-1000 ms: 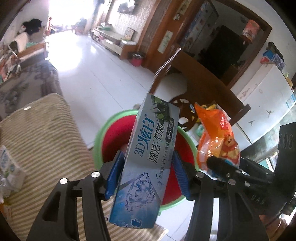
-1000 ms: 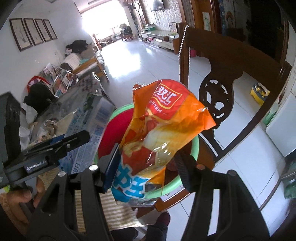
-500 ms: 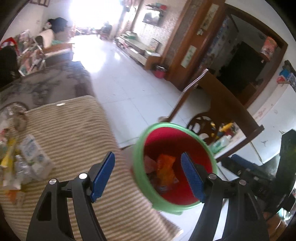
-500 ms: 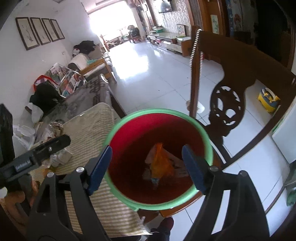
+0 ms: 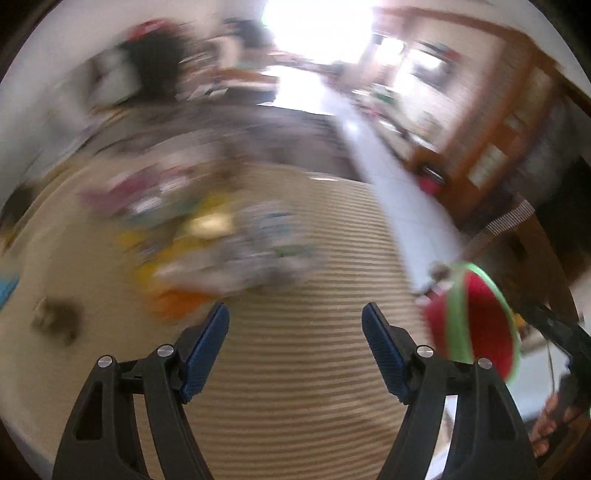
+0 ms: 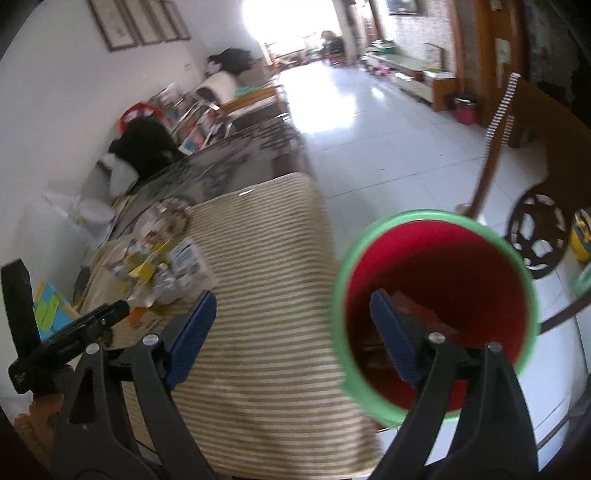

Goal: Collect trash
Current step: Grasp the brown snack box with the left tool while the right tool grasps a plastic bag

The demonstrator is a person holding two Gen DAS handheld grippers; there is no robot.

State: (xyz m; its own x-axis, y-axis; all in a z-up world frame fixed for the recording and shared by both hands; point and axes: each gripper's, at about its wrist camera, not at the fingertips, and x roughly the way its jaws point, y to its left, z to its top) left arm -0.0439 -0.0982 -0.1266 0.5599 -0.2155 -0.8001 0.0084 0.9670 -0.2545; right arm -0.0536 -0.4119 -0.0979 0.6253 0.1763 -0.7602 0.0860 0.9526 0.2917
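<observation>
We've both hand-held grippers, left [image 5: 295, 325] & right [image 6: 291, 314], spread w/ nothing between, the right's jaws opening, angled at the mixed wrapper-and-carton trash pile [image 6: 162, 266] for the green-rimmed red plastic bucket [image 6: 436, 306].

- We count one red bin [image 6: 436, 310] with a green rim; everything below is placed from it.
- One striped cloth [image 6: 273, 295] lies just left of the bin.
- One heap of litter [image 6: 162, 266] sits on that cloth, well left of the bin; its pieces are too jumbled to count.
- One dark wooden chair [image 6: 539, 206] stands directly behind the bin.
- One small red pail [image 6: 466, 110] stands far beyond the bin, by the wooden wall.
- Three framed pictures [image 6: 140, 22] hang on the wall far up and left of the bin.
- Some wrappers [image 6: 413, 314] lie inside the bin; we cannot tell how many.
</observation>
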